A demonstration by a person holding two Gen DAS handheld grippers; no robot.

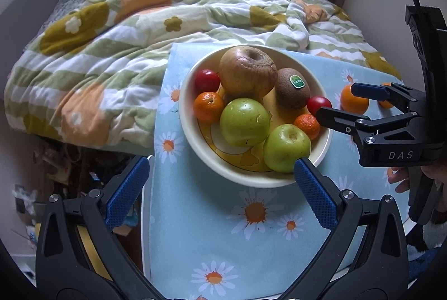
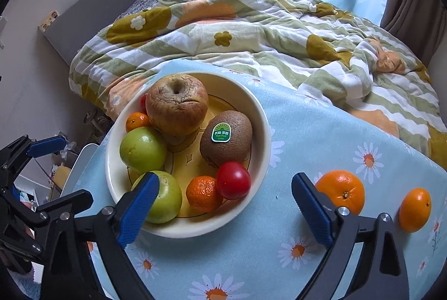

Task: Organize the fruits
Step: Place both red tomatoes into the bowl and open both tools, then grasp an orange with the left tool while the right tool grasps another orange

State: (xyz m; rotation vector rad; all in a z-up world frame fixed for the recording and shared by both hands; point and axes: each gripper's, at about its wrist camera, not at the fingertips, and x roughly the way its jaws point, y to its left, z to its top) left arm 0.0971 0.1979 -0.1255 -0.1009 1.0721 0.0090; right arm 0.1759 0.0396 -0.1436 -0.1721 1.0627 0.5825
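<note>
Left wrist view looks down on a cream bowl point(image 1: 192, 141) standing on a daisy-print blue tablecloth point(image 1: 223, 230). Inside the bowl lie a wrinkled brown apple point(image 1: 247, 71) at the far side, a kiwi point(image 1: 292, 88) with a green sticker beside it, two green apples point(image 1: 244, 122) toward the near rim, two small mandarins point(image 1: 208, 107) and two red cherry tomatoes point(image 1: 206, 81). The left gripper point(image 1: 220, 188) hangs at the bowl's near rim with its jaws spread wide and nothing between the pads. The right gripper point(image 2: 223, 205), just beside the bowl's right rim, also stands wide apart and empty. Outside the bowl, to its right on the cloth, rest a large orange point(image 2: 342, 189) and a smaller orange point(image 2: 415, 209), near each other but apart. Beyond the bowl lies a rumpled floral quilt point(image 1: 111, 48).
</note>
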